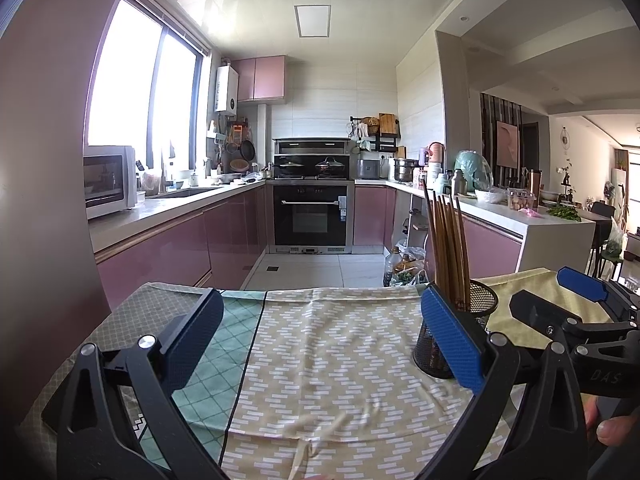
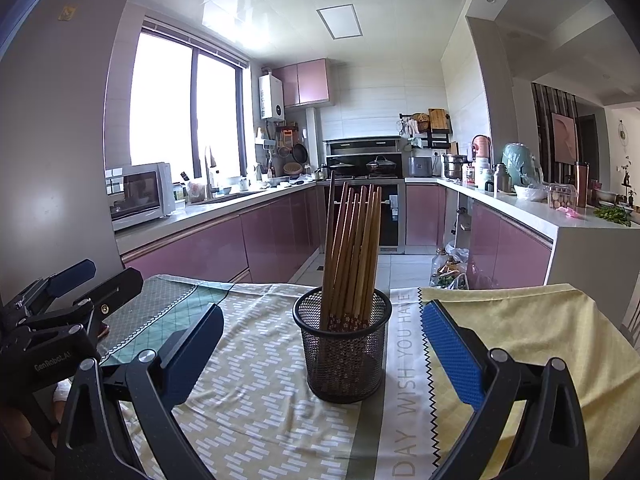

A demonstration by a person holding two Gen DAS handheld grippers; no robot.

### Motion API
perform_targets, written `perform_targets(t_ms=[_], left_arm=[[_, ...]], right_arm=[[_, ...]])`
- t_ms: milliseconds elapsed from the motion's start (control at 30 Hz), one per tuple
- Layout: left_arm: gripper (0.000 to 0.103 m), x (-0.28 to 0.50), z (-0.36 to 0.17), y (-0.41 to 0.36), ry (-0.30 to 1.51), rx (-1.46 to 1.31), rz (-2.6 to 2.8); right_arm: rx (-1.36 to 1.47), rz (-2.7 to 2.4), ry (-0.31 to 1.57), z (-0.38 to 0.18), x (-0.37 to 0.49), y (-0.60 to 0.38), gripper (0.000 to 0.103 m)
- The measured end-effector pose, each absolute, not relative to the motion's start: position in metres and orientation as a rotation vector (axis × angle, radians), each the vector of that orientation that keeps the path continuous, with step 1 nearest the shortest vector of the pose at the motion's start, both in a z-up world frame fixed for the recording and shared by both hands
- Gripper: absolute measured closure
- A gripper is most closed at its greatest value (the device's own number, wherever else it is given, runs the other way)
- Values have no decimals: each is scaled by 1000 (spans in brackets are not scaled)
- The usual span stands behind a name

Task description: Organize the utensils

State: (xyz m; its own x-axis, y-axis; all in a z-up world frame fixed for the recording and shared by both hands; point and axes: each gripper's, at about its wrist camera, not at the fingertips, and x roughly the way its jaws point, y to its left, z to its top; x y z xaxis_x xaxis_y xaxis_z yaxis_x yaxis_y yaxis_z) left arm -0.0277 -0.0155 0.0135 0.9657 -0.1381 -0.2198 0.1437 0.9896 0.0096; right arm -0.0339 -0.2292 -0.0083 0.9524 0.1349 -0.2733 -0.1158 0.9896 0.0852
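Seemingly the sorting is finished — nothing loose shows on the tablecloth (image 1: 340,344). Off to the left, the left gripper (image 1: 320,340) hovers over bare cloth, fingers spread wide and empty. Further right, the chopsticks (image 2: 352,256) stand bundled upright in the mesh holder (image 2: 342,352), which sits ahead of the right gripper (image 2: 322,344) — also wide, empty. Next, I judge, calls only for a withdrawal.
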Motion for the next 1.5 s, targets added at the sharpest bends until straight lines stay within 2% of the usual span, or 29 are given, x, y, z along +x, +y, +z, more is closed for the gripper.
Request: perform_targets(t_ms=[1500], left_arm=[[6,-31,16,-17,167,38,-125]], right_arm=[[78,130,278,-8,-32,-229,7]])
